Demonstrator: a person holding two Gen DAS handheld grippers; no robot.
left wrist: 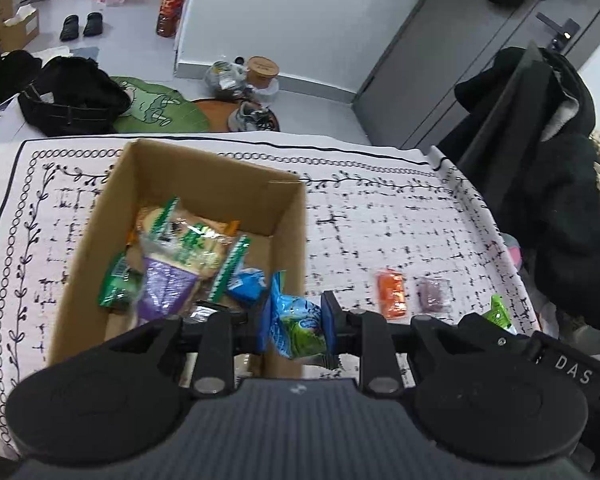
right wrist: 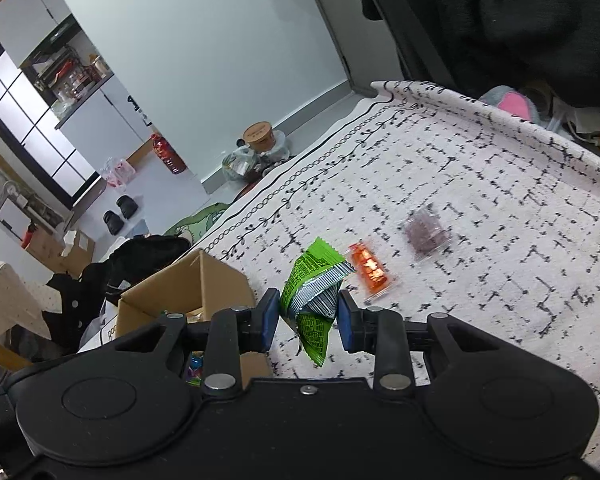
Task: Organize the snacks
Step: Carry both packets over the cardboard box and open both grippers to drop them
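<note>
Cloth: one patterned tablecloth [left wrist: 380,216], bare and roomy ahead and right of both grippers; far edge well beyond them.
Box: one open cardboard box [left wrist: 204,176], ahead-left of the left gripper; its near right wall stood just beside the left jaw.
Box contents: several snack packets [left wrist: 180,256], overlapping, exact count unclear.
Loose packets: two, one orange packet [right wrist: 370,270] and one purple packet [right wrist: 426,232], ahead-right of the right gripper, apart from each other.
Left gripper [left wrist: 296,326]: narrow, clamped on one blue-green packet [left wrist: 296,320], at the box's right wall.
Right gripper [right wrist: 309,316]: narrow, clamped on one green packet [right wrist: 312,280], above bare cloth.
</note>
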